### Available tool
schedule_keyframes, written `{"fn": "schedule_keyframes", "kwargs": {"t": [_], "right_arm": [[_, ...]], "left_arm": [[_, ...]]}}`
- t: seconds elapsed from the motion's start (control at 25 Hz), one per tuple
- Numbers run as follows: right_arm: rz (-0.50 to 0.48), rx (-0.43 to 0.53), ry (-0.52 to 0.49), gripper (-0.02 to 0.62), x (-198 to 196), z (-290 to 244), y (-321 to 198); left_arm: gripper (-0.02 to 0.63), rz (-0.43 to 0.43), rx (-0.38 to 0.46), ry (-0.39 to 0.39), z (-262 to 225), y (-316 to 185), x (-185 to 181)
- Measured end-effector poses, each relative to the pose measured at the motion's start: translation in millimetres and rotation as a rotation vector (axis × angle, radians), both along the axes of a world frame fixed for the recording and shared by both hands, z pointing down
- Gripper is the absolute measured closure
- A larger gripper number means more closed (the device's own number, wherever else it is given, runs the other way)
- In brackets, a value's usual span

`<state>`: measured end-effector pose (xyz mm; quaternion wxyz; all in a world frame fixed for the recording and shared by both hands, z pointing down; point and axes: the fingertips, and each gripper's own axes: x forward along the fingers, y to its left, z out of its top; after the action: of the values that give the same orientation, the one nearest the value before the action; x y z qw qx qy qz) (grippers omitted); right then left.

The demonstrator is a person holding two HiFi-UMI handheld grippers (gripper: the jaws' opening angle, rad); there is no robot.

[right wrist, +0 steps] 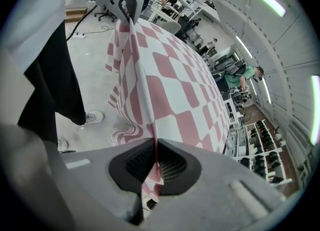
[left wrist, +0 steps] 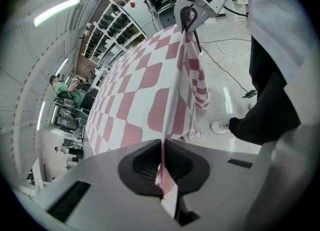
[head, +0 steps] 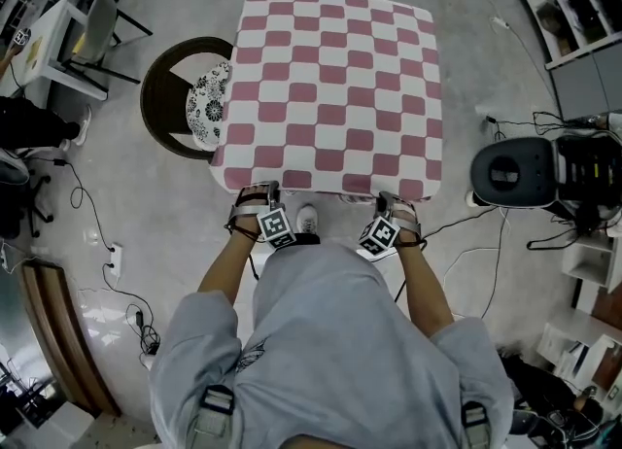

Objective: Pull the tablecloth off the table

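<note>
A red-and-white checked tablecloth (head: 335, 87) covers a square table in the head view. My left gripper (head: 259, 191) is shut on the near left hem and my right gripper (head: 392, 206) on the near right hem. In the left gripper view the tablecloth (left wrist: 145, 90) runs from my left gripper (left wrist: 162, 167) up to the right gripper (left wrist: 189, 17), its edge pinched between the black pads. In the right gripper view the tablecloth (right wrist: 170, 85) is clamped in my right gripper (right wrist: 154, 167), and the left gripper (right wrist: 127, 5) holds the far corner.
A round dark stool (head: 185, 97) with a patterned cushion stands at the table's left. A black machine (head: 515, 173) and cables (head: 466, 262) lie on the floor at the right. Desks and chairs (head: 83, 39) are at far left. The person's shoe (head: 307, 219) is under the near edge.
</note>
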<state>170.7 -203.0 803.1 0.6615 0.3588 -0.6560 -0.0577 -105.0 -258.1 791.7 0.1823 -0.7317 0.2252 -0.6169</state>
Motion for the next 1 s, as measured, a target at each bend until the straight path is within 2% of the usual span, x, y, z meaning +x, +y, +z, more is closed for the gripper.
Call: {"fn": "schedule_keyframes", "kwargs": {"t": [0.16,0.32,0.72,1.0], "right_arm": [[0.008,0.015,-0.022,0.586,2,4,29],[-0.011,0.041,-0.027,0.586,2,-7,43],[-0.008,0.136,-0.044,0.586,8,-34,96],[0.018,0.233,-0.092,0.586,9,-64,142]], "left_arm": [[0.6,-0.006,0.008,0.022,-2,29,7],[0.6,0.008,0.016,-0.029,1,45,-1],[0.6,-0.059,0.101,0.018,-31,97,3],[0.6,-0.114,0.174,0.075,-69,141,5]]}}
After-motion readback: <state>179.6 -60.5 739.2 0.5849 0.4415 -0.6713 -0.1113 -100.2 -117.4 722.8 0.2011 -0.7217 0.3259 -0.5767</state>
